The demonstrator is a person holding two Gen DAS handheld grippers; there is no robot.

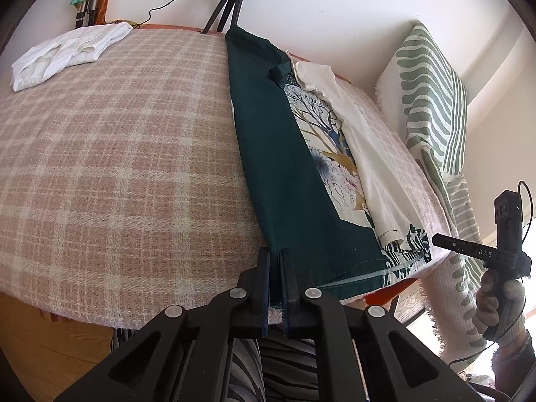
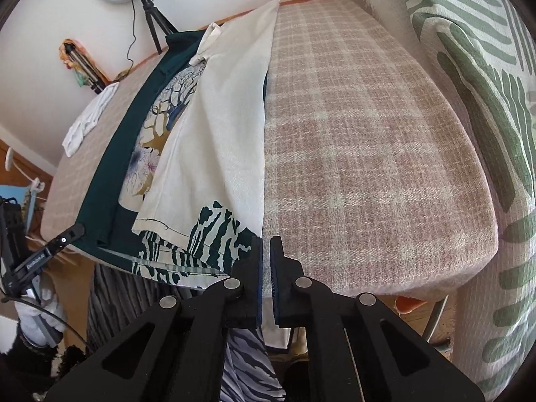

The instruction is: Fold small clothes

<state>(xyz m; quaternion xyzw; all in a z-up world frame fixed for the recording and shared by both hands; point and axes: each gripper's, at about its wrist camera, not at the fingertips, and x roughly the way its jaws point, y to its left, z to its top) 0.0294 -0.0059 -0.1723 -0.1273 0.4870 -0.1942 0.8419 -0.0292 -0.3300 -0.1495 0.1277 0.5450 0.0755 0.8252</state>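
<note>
Pink plaid cloth covered the counter (image 1: 110, 167), with a white wall and a tripod (image 1: 231, 0) behind it and a green-striped throw (image 2: 475, 100) to the right. Down the middle lay the garment (image 1: 288, 174), dark green outside and printed inside, its two long sides turned inward so a white flap (image 2: 227, 127) lay over the print. A folded white cloth (image 1: 63, 53) sat well apart at the far left corner.

The left gripper (image 1: 276, 268) was pressed together on the garment's near left corner at the counter edge. The right gripper (image 2: 267, 254) sat just beside the near right hem with its fingers almost together; whether it pinched any fabric could not be told.

The likely next move was lifting the near end toward the far end. If the right side held nothing, that corner would lag and the fold would skew. A quick lift could also spill the white flap open, or drag the plaid cloth along with it.
</note>
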